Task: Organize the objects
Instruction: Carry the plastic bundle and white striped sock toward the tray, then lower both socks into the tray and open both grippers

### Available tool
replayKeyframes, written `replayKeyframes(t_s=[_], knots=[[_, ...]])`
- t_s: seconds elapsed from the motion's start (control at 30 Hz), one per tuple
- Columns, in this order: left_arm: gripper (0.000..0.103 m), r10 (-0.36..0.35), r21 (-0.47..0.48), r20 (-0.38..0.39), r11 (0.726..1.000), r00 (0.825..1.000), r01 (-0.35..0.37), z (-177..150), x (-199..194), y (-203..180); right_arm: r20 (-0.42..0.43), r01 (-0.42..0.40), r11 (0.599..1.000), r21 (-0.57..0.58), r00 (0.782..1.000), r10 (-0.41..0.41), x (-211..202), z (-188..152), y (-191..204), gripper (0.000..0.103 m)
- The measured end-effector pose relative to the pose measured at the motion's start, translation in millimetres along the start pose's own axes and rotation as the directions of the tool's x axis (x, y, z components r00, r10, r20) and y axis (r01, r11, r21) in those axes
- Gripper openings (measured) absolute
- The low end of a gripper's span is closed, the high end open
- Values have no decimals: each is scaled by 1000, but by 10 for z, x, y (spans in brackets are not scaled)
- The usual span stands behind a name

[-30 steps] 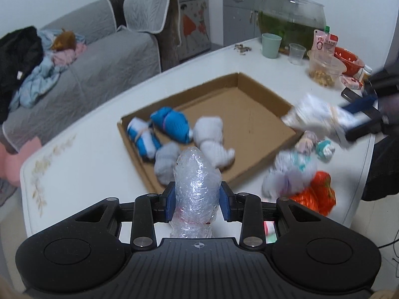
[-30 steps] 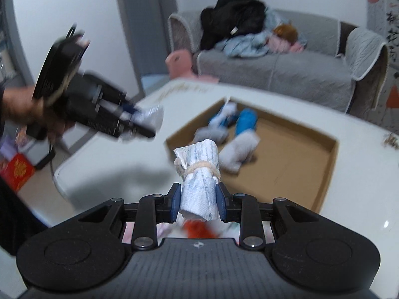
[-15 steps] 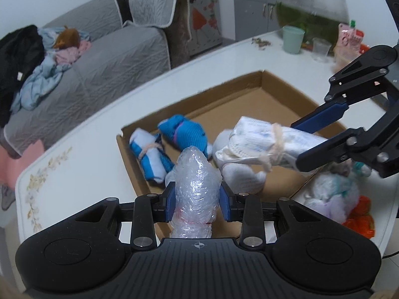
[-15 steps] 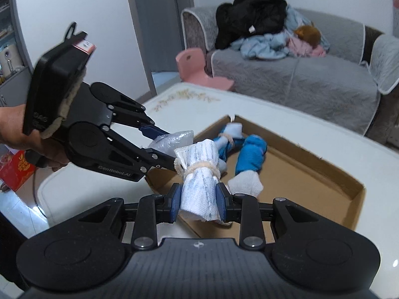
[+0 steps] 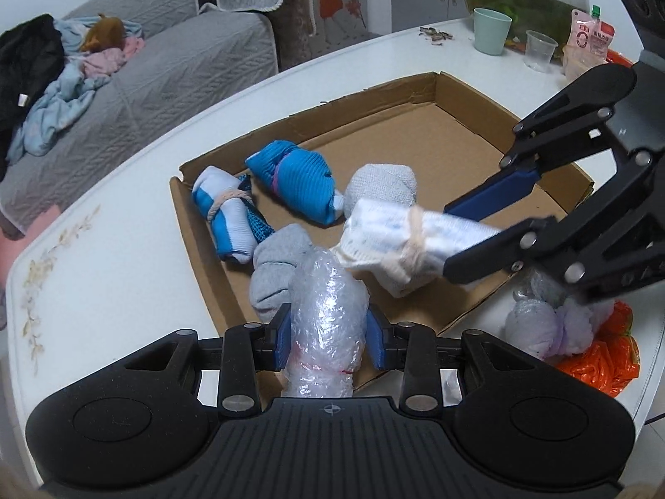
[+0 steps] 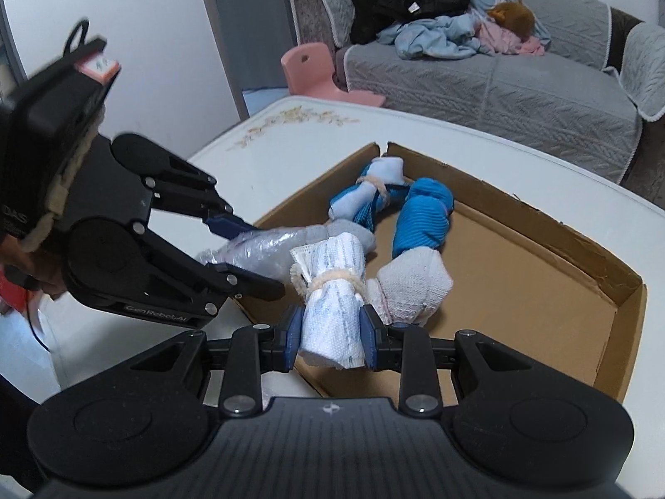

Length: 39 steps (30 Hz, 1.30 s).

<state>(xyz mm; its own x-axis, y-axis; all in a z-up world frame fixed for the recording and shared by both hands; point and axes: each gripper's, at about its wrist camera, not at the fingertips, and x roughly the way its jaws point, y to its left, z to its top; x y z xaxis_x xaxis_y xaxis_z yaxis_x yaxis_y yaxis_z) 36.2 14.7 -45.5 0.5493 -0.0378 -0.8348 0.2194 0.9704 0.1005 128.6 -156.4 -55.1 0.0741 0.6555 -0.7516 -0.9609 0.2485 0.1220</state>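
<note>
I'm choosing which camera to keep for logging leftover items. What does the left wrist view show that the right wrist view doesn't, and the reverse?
Only the left wrist view shows the unsorted bundles outside the box: a pale lilac bundle and an orange bag, plus a green cup.

Only the right wrist view shows the pink chair.

Both show the cardboard box, the bubble-wrap roll in the left claw, the tied white roll in the right claw, and the blue bundle.
</note>
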Motion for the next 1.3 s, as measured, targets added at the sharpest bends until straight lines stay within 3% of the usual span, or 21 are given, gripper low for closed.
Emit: replayKeyframes(t_s=[1.3], knots=[[44, 57, 50, -81, 997, 995, -53, 23, 262, -68, -108, -28, 998, -59, 994, 21, 214, -74, 60, 33]])
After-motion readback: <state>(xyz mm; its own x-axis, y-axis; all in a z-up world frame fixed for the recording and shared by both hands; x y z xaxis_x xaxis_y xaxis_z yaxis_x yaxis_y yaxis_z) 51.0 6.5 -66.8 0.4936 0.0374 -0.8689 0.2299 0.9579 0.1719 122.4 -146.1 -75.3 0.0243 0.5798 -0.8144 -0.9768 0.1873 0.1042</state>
